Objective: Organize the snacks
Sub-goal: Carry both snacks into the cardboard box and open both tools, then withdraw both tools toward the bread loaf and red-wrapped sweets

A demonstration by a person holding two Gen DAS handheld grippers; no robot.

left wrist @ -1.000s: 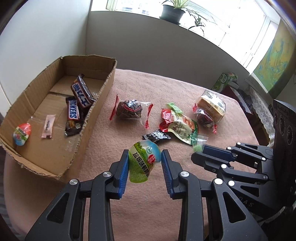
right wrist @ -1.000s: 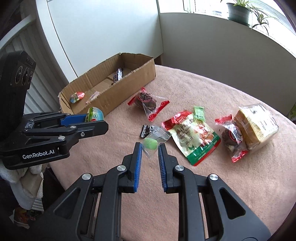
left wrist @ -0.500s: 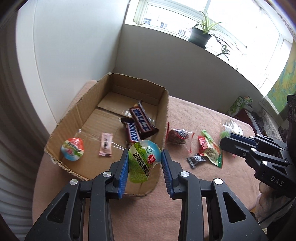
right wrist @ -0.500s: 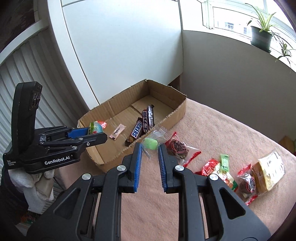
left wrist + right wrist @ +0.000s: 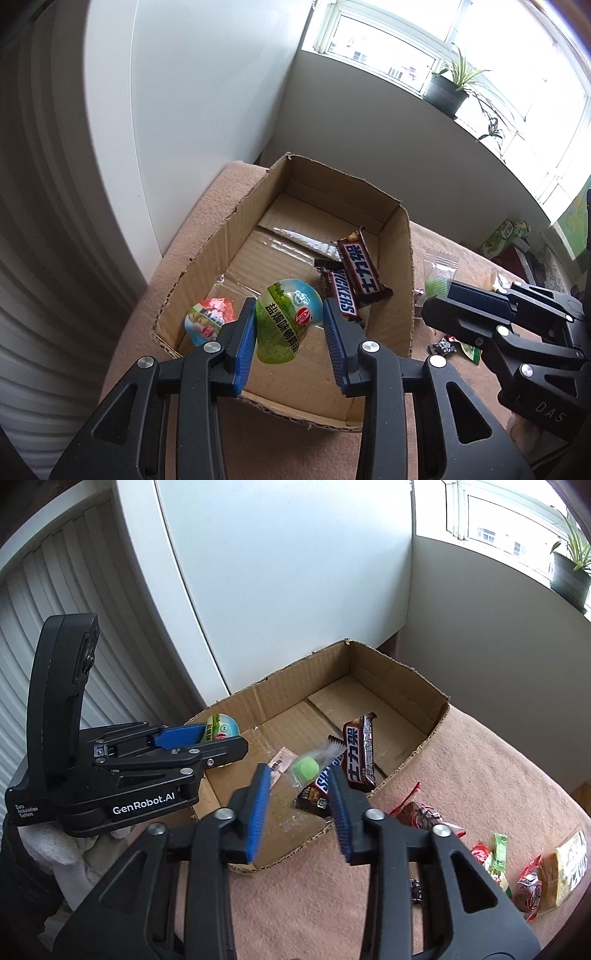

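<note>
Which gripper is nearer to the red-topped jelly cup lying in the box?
Left. The left gripper hangs just above the red-topped jelly cup in the cardboard box; the right gripper is over the Snickers bars, farther off.

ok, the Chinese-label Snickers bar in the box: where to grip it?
Probably mid-length, across its narrow width, coming from straight above. The Snickers bar lies partly propped on a second bar, so its long edges look clear, while the cardboard box wall beside it blocks a side approach.

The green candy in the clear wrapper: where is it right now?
In the right wrist view, the green candy hangs between the open right gripper fingers, over the cardboard box, beside the Snickers bars.
</note>
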